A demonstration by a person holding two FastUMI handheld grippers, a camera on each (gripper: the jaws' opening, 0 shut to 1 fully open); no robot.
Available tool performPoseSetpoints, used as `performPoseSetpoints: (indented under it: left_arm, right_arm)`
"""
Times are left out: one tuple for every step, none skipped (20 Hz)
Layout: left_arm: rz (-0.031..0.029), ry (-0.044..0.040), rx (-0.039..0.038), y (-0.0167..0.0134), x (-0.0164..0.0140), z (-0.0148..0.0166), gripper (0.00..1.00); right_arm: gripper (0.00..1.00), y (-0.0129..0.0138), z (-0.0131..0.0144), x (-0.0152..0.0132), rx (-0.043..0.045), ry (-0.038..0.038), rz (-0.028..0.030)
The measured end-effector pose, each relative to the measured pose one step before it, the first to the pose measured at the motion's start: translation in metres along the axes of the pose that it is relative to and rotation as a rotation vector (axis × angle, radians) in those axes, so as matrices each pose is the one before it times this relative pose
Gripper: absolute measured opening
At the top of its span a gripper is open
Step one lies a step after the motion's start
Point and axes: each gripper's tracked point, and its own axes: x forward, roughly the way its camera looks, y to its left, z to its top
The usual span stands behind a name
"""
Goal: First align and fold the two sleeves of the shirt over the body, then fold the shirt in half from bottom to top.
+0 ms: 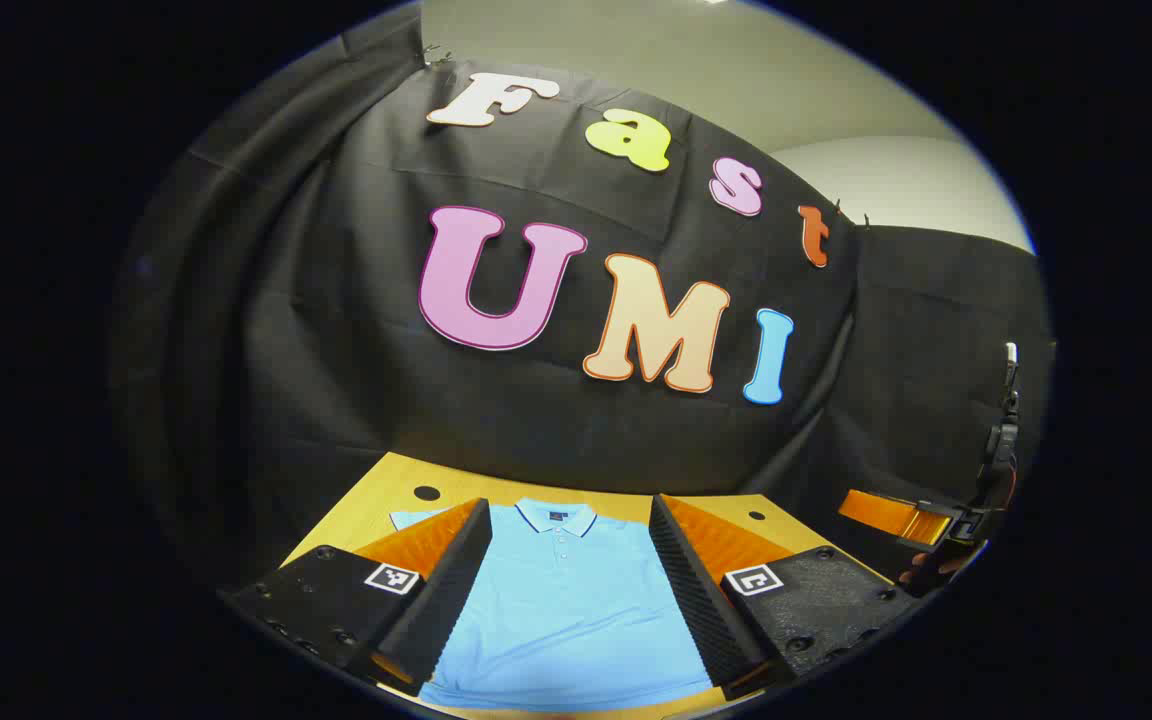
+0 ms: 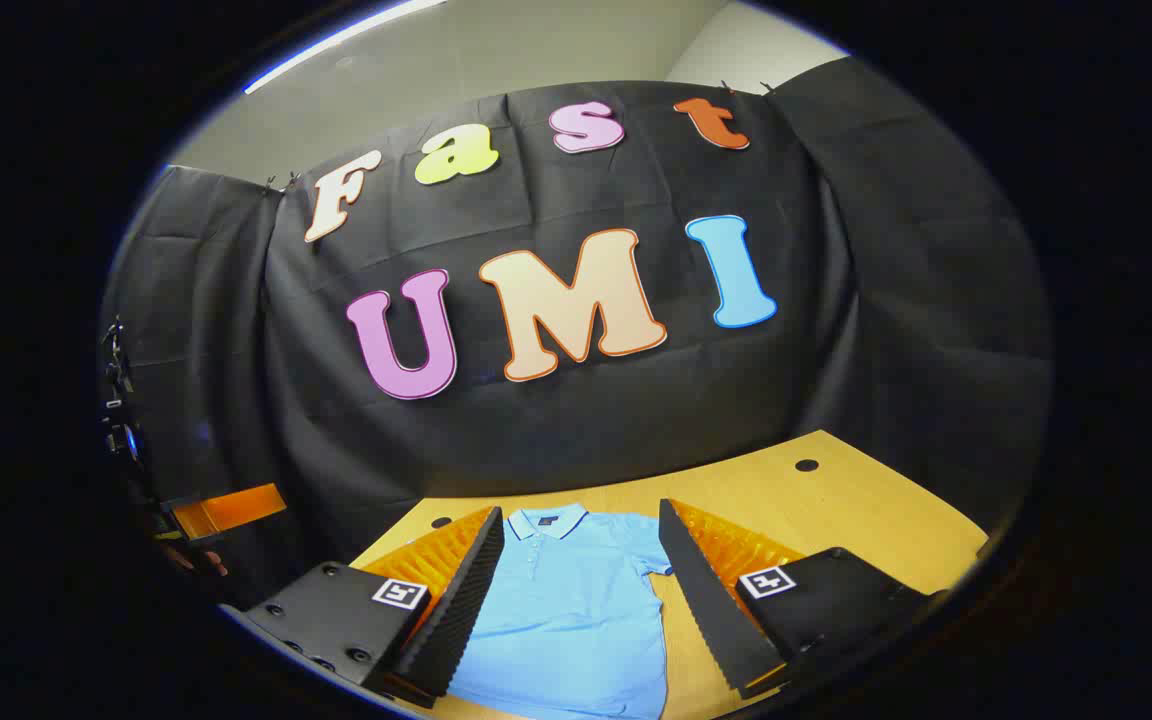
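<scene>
My left hand-held gripper [image 1: 568, 600] hangs above the bench [image 1: 406, 478], fingers spread wide, nothing btwn them. Light-blue shirt [image 1: 566, 600] lies flat on the wood below, collar [image 1: 556, 517] toward the booth wall, buttons up. One short sleeve [image 1: 416, 518] sticks out past my left finger.

My right hand-held gripper [image 2: 576, 610] is wide open too, holding nothing, w/ the shirt [image 2: 566, 610] seen btwn its fingers and a sleeve [image 2: 654, 565] spread out flat on the bench [image 2: 836, 500].

Sleeves unfolded; shirt at full length.
</scene>
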Motion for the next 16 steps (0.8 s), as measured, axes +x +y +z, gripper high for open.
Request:
performPoseSetpoints:
  left_arm:
    - [0.00924,0.00395,-0.00206,0.00322,-0.00048,-0.00135,0.95]
    - [0.00520,-0.00067,-0.00722,0.00156,0.00046,0.00058,0.95]
    - [0.00105,0.00169,-0.00983,0.00005,0.00030,0.00024,0.94]
    - [0.00300,0.00507,-0.00775,0.00225,-0.00044,-0.00274,0.95]
    - [0.00231,0.00679,-0.00243,0.00095,0.00137,-0.00164,0.94]
    - [0.00254,0.00286,0.00261,0.00064,0.00009,-0.00074,0.94]
    - [0.00262,0.00089,0.00429,0.00126,0.00097,0.00027,0.95]
    - [0.00061,0.00493,0.00327,0.00002,0.00061,-0.00072,0.94]
    - [-0.00005,0.00407,0.00389,0.00012,-0.00044,-0.00012,0.95]
    - [-0.00032,0.00320,0.00438,-0.00055,0.00096,-0.00042,0.95]
    - [-0.00203,0.00515,0.00346,0.00003,-0.00040,-0.00058,0.95]
    - [0.00029,0.00407,0.00309,-0.00093,0.00033,-0.00197,0.94]
    - [0.00709,-0.00002,0.00268,0.00054,0.00046,0.00063,0.95]
    - [0.00416,-0.00176,-0.00008,0.00262,-0.00122,-0.00026,0.95]
    - [-0.00106,0.00434,-0.00452,-0.00046,-0.00102,-0.00166,0.95]
    - [-0.00069,0.00679,-0.00670,-0.00142,0.00087,-0.00296,0.94]
  right_arm:
    - [0.97,0.00088,-0.00165,0.00103,-0.00610,0.00229,0.00321]
    - [0.97,0.00192,0.00017,0.00133,-0.00399,0.00088,0.00614]
    - [0.97,0.00147,-0.00026,0.00148,-0.00297,0.00209,0.00572]
    - [0.97,0.00178,-0.00080,0.00257,-0.00305,0.00600,0.00547]
    - [0.97,0.00100,-0.00250,0.00112,-0.00273,0.00707,0.00294]
    - [0.97,0.00084,-0.00068,0.00221,-0.00363,0.00409,0.00363]
    - [0.97,0.00143,-0.00112,0.00148,-0.00402,0.00138,0.00080]
    - [0.97,0.00190,-0.00117,0.00083,-0.00248,0.00609,0.00334]
    - [0.97,0.00144,-0.00257,0.00105,-0.00094,0.00575,0.00371]
    - [0.97,0.00110,-0.00079,0.00072,-0.00074,0.00304,0.00228]
    - [0.97,0.00192,-0.00190,0.00048,-0.00110,0.00408,0.00264]
    - [0.97,0.00076,-0.00183,0.00097,-0.00218,0.00486,0.00113]
    - [0.97,0.00106,-0.00288,-0.00002,-0.00391,0.00388,0.00275]
    - [0.97,0.00106,-0.00194,0.00045,-0.00413,0.00433,0.00107]
    - [0.97,-0.00072,-0.00273,-0.00061,-0.00252,0.00685,-0.00031]
    - [0.97,-0.00069,-0.00170,-0.00007,-0.00043,0.00510,-0.00157]
